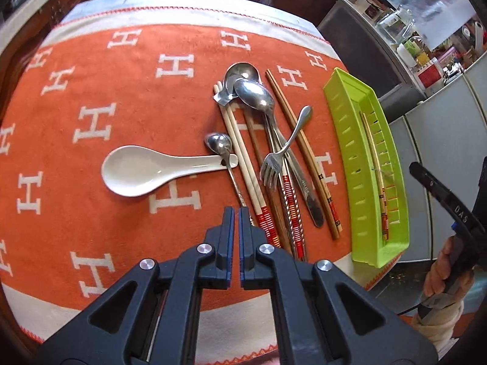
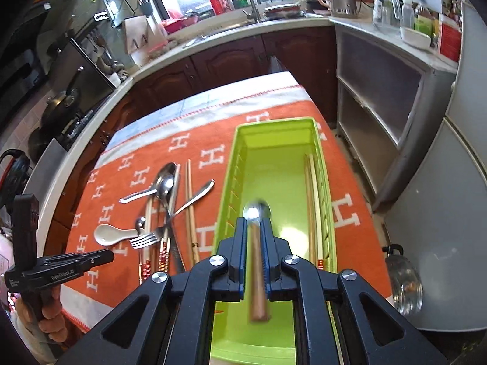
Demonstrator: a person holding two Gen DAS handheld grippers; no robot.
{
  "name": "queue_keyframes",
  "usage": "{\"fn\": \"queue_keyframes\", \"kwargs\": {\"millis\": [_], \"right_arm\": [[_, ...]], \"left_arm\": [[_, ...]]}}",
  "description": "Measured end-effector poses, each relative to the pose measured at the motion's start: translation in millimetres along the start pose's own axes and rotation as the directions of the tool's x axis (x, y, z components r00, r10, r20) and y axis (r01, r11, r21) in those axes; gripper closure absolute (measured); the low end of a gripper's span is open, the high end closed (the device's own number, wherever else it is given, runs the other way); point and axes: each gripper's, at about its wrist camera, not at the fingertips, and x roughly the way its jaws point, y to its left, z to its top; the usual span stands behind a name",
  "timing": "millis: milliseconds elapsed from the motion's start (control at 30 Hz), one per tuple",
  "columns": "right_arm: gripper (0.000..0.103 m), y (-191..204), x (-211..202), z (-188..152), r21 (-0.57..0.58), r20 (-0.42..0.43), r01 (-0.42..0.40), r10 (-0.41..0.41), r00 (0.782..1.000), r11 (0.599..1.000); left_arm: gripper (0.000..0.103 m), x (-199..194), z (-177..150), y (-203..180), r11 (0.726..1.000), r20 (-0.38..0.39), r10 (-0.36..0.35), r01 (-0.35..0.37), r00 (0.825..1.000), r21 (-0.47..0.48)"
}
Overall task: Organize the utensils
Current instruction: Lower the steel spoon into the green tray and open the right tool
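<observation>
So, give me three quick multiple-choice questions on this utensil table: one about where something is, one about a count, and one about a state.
1. Where does the white spoon lie?
A. In the green tray
B. On the orange cloth, with a small metal spoon across its handle
C. Between the left gripper's fingers

2. How many forks are on the cloth?
A. None
B. One
C. Three

3. How does the left gripper stand?
A. Shut, with nothing between its fingers
B. Wide open
C. Clamped on a fork

Answers:
1 B: it rests on the cloth left of the pile, with the small spoon crossing its handle end.
2 B: only one fork shows, lying on top of the pile.
3 A: its fingers sit together above the cloth, holding nothing.
</observation>
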Motion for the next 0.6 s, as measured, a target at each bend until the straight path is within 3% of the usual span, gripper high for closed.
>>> {"fn": "queue_keyframes", "kwargs": {"millis": [33,233,467,600], "right_arm": [[0.083,0,3,-1,0.0,-0.004,-0.006,0.006,1.0,1.0],[0.083,7,9,-4,-0.02,-0.009,-0.057,0.057,0.998,0.998],[0.083,18,15,-7,-0.01,-0.028,-0.075,0.075,0.997,0.997],[0.083,15,21,-10,0.007,-0.049,-0.075,0.075,0.996,0.997]], "left_arm": [[0.103,2,1,1,1.0,-0.003,-0.014,0.014,1.0,-0.007],[0.103,19,12,7,0.999,-0.005,-0.023,0.023,1.0,-0.038],[0.103,13,45,14,0.998,0.051,-0.027,0.03,0.998,-0.059],[0.103,26,64,28,0.992,0.021,-0.042,0.044,0.999,-0.115]]}}
